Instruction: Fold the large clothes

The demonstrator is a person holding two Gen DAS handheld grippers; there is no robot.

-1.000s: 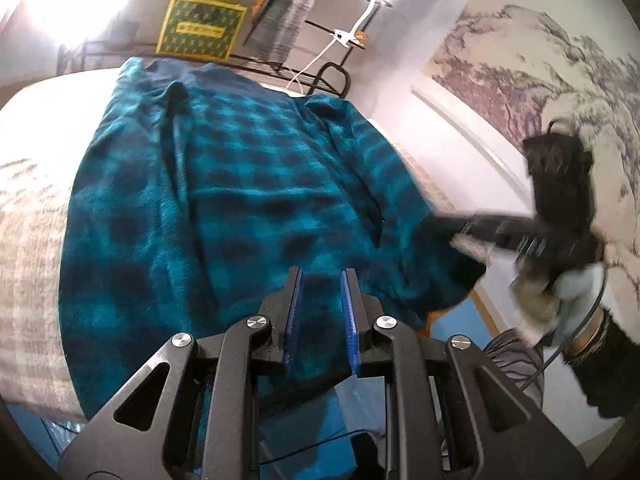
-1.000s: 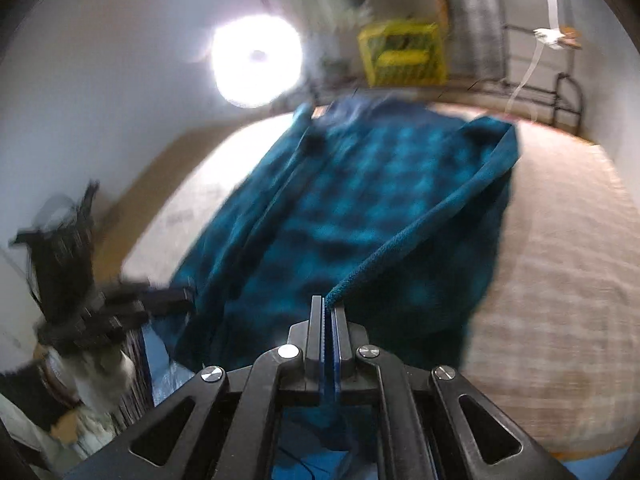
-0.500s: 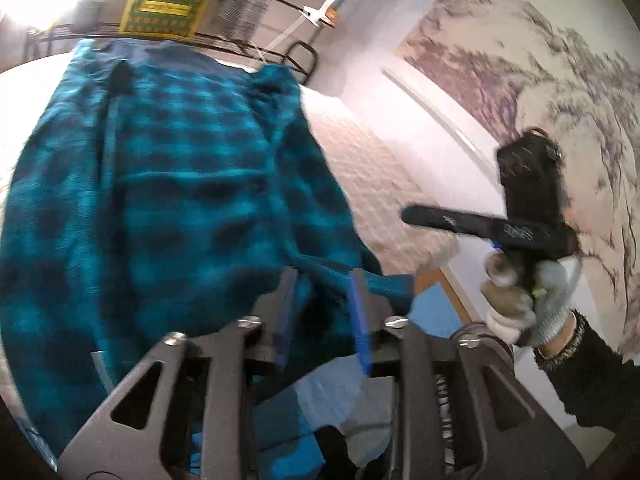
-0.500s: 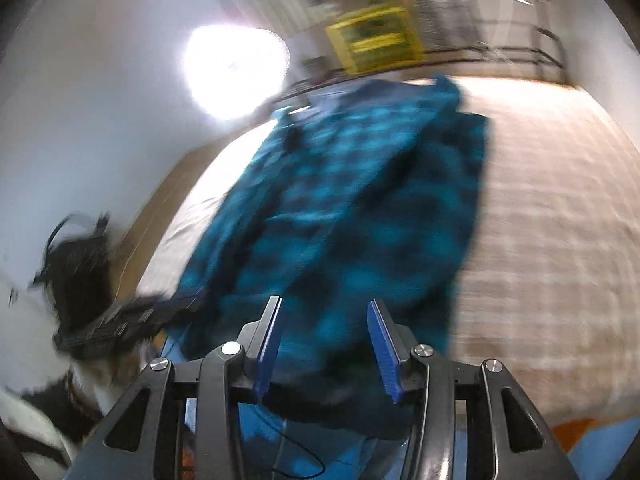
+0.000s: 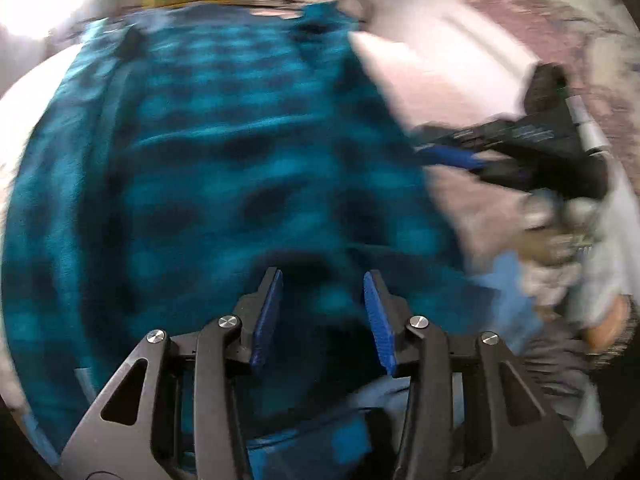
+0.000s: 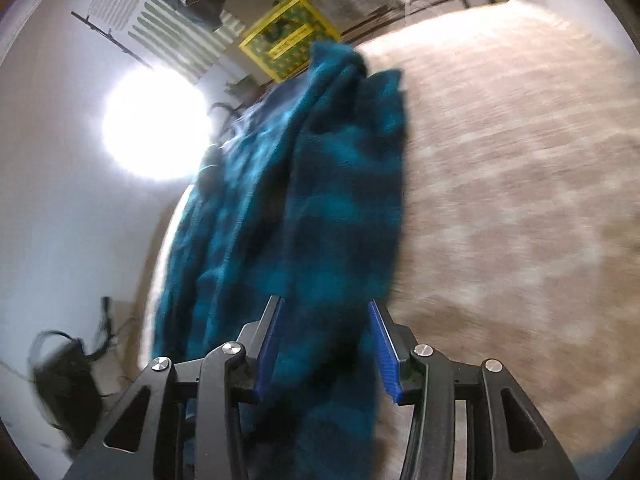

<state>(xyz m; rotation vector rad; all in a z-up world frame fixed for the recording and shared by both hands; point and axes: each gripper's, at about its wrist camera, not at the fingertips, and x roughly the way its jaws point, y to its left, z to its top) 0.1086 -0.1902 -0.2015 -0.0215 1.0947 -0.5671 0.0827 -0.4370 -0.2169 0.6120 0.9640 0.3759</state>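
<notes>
Fleece shirt (image 5: 224, 168), soft and floppy, fills centre frame; I'd pinch its hem; both my grippers, left (image 5: 323, 312) and right (image 6: 326, 344), hang released, their jaws having just opened with cloth loose between them.

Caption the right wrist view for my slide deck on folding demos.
Open right gripper over a teal plaid fleece garment lying on a beige checked bed cover.

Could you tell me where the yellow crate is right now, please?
In the right wrist view, the yellow crate sits upper centre, beyond the far end of the teal plaid garment.
</notes>
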